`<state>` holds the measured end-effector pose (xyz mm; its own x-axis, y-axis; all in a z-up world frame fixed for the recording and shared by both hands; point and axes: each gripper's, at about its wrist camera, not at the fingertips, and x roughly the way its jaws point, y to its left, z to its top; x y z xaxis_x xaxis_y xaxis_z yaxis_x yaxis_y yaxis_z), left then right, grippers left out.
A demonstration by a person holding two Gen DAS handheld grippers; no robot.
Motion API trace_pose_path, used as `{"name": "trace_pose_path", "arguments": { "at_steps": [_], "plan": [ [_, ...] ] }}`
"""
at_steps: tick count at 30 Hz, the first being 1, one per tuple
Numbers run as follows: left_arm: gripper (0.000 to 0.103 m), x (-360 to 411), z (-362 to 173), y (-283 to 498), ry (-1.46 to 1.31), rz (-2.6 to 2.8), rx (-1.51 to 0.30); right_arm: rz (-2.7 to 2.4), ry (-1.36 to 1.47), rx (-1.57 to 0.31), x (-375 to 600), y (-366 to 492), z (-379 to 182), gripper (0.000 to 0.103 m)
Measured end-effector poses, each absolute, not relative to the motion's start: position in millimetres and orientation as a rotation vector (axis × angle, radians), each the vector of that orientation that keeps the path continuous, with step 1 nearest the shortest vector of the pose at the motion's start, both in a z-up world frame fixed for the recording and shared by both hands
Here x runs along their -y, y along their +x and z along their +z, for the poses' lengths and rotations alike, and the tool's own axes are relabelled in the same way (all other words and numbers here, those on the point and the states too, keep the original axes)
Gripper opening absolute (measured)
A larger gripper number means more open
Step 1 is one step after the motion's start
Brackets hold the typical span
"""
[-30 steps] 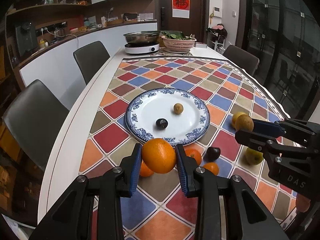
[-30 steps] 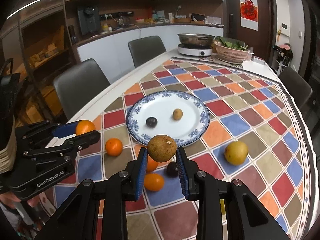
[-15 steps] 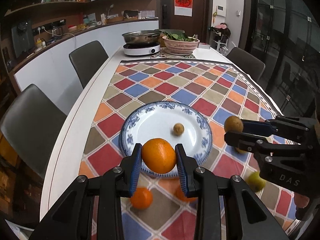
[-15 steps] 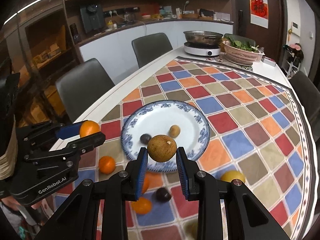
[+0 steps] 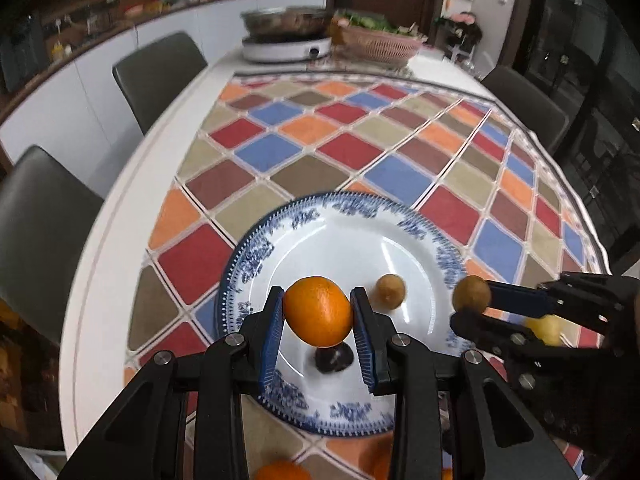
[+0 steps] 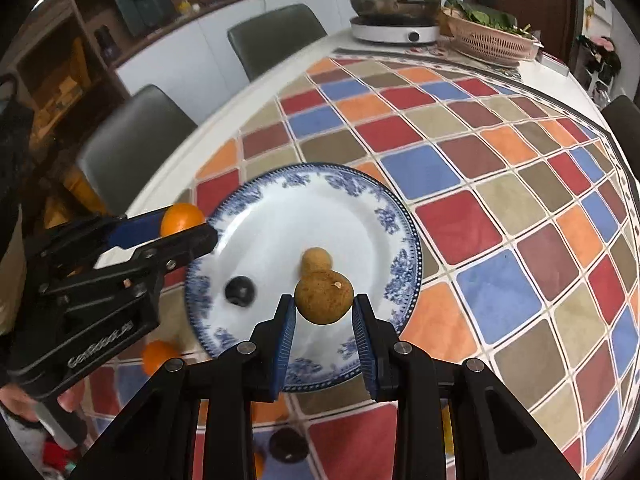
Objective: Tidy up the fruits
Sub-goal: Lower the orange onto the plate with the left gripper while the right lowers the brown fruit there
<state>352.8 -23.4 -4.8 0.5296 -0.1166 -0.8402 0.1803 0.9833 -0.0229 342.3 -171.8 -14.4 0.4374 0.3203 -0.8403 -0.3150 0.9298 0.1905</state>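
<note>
My left gripper (image 5: 318, 320) is shut on an orange (image 5: 318, 310) and holds it above the near part of the blue-rimmed white plate (image 5: 400, 264). My right gripper (image 6: 324, 310) is shut on a brown round fruit (image 6: 323, 297) over the plate's (image 6: 280, 216) near right side. On the plate lie a small brown fruit (image 5: 390, 291) and a dark plum (image 5: 333, 357), also seen as brown fruit (image 6: 316, 260) and plum (image 6: 239, 290). Each gripper shows in the other's view: right gripper (image 5: 474, 304), left gripper (image 6: 188, 228).
Loose fruit lies on the checkered cloth near the plate: oranges (image 5: 280, 471) (image 6: 157, 356), a yellow fruit (image 5: 546, 328) and a dark plum (image 6: 288, 445). At the far end stand a cooker with a pan (image 6: 394, 20) and a basket of greens (image 6: 492, 36). Chairs (image 5: 160, 76) line the left side.
Both grippers have moved forward over the plate and sunk a little, each still holding its fruit. The loose fruit on the cloth has slid to the bottom of both views.
</note>
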Motion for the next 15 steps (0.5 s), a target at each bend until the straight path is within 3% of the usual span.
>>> {"name": "trace_pose_path", "arguments": {
  "at_steps": [11,15],
  "plan": [
    [0.034,28.0,-31.7,373.2,0.073,-0.178,-1.072,0.386,0.001,-1.098,169.8,359.4,-37.4,0.031],
    [0.047,27.8,-25.0,367.5,0.07,-0.179,-1.05,0.389,0.006,-1.088,171.0,357.5,-33.4,0.032]
  ]
}}
